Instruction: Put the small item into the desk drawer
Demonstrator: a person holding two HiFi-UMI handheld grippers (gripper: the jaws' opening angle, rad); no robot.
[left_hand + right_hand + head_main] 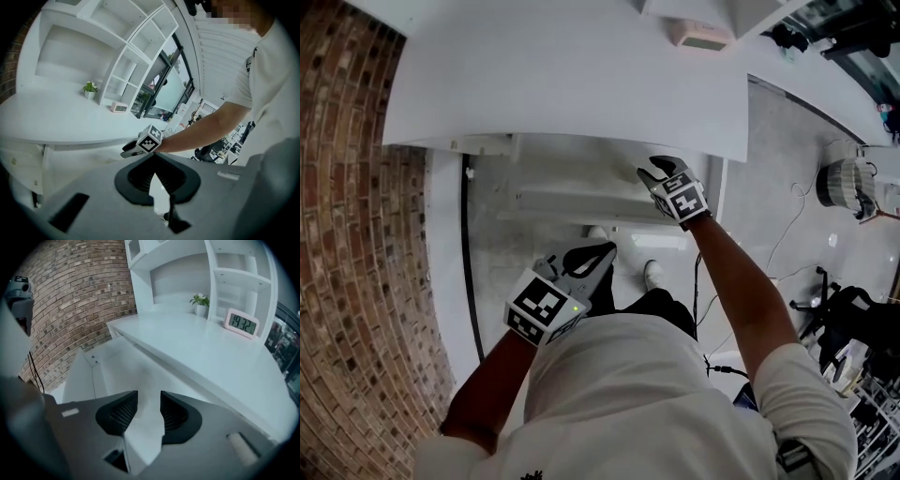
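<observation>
Honestly can't tell where the small item is, no view shows it. The white desk drawer (581, 202) sits just under the flat white desktop (562, 75) and looks pulled out. The right gripper (654, 172) is near the drawer's right end, jaws spread with only white surface showing between them. The left gripper (592, 255) hangs low, close to the person's body, jaw tips pressed together on nothing. A pink digital clock (241, 324) and a small green potted plant (200, 301) stand on the desktop. There's a red brick wall (347, 234) off to the left.

The desktop (562, 84) overhangs the right tool (654, 171), with open room underneath toward the brick wall (347, 234).
</observation>
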